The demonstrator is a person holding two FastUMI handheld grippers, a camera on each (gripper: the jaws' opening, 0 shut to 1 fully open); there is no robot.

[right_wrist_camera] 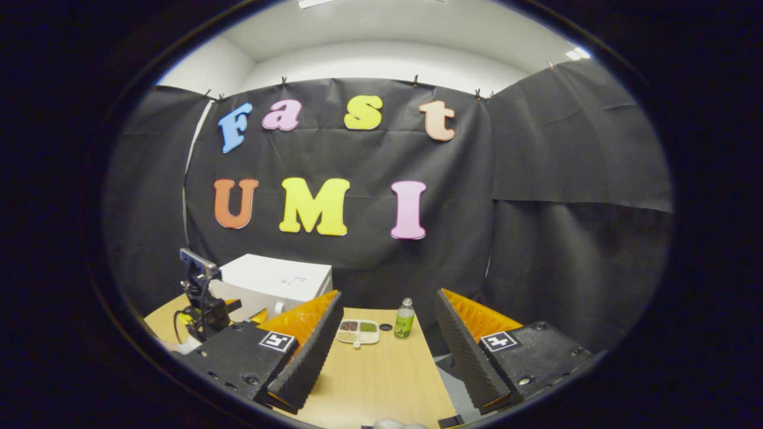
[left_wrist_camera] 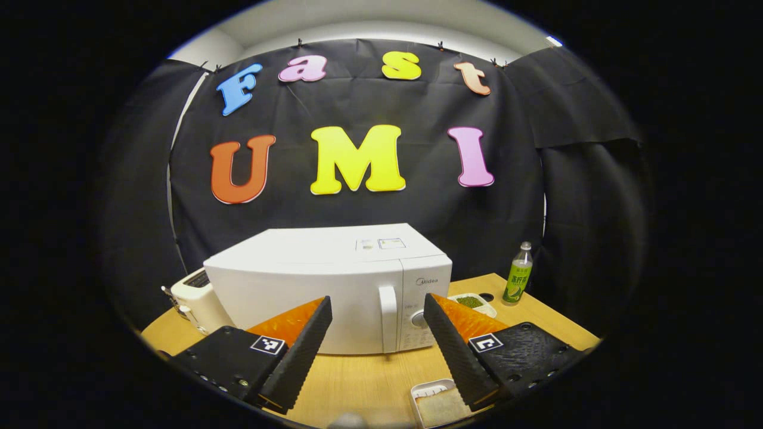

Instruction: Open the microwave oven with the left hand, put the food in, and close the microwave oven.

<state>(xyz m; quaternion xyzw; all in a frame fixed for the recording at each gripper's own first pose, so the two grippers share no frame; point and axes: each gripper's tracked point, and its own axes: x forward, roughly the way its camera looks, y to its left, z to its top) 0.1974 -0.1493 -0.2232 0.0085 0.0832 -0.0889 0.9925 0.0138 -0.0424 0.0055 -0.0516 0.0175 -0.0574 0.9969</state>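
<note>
On the wooden table, we see the white microwave oven shut, its handle facing our left gripper, jaws spread wide. Our right gripper, also spread and empty, points toward a divided food tray beside a green bottle.

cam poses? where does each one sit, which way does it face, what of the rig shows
Left gripper view: rides the left claw, fingers open at the bottom, facing the closed microwave door and handle head-on.
Right gripper view: rides the right claw, open, farther right, facing the table's far end; the left claw's rig stands at its left.
Shared: microwave, green bottle, sectioned food tray, wooden table.
</note>
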